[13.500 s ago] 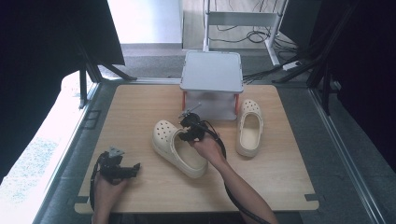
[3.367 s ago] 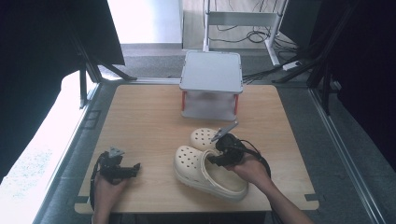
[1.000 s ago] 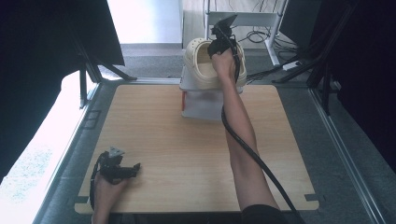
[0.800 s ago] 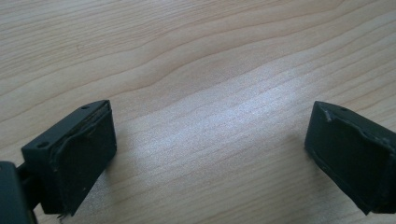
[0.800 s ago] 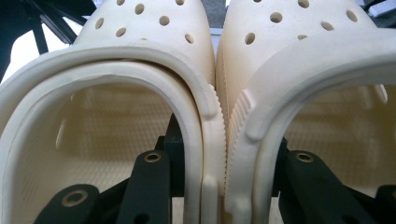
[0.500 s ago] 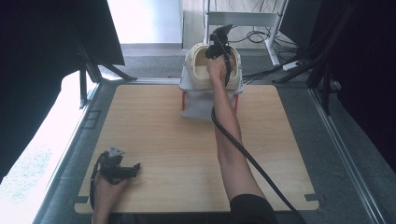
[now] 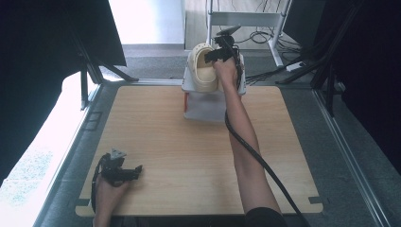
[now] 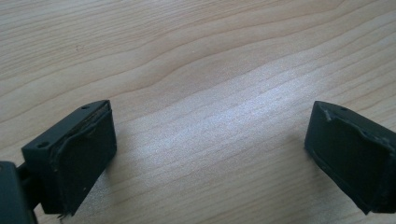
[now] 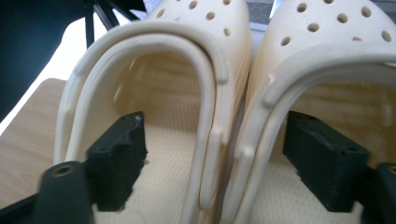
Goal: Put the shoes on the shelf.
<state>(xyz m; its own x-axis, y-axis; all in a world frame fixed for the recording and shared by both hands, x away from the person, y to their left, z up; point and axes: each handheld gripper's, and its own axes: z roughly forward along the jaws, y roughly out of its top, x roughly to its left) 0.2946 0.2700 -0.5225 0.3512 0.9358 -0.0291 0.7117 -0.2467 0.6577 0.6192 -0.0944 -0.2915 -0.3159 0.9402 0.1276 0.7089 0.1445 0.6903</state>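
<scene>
Two cream clogs (image 7: 202, 66) stand side by side on the lid of a white box (image 7: 208, 105) at the table's far edge. In the right gripper view the left clog (image 9: 154, 93) and the right clog (image 9: 327, 46) touch, heel straps up. My right gripper (image 7: 220, 53) (image 9: 215, 140) has one jaw inside each clog, with their inner walls between the jaws. Those jaws have just been opening, and the pads stand off the walls. My left gripper (image 7: 135, 169) (image 8: 210, 144) rests open on the wood at the front left, nothing between its fingers.
The wooden table (image 7: 189, 156) has dark frame rails along both sides. The white box has red clips at its front. A cable trails from the right gripper along the forearm. Behind the box stand a metal stand and loose cables on the floor.
The right hand has sunk a little with the clogs, bringing them down onto the box lid, and its jaws have spread apart. The left gripper has not moved.
</scene>
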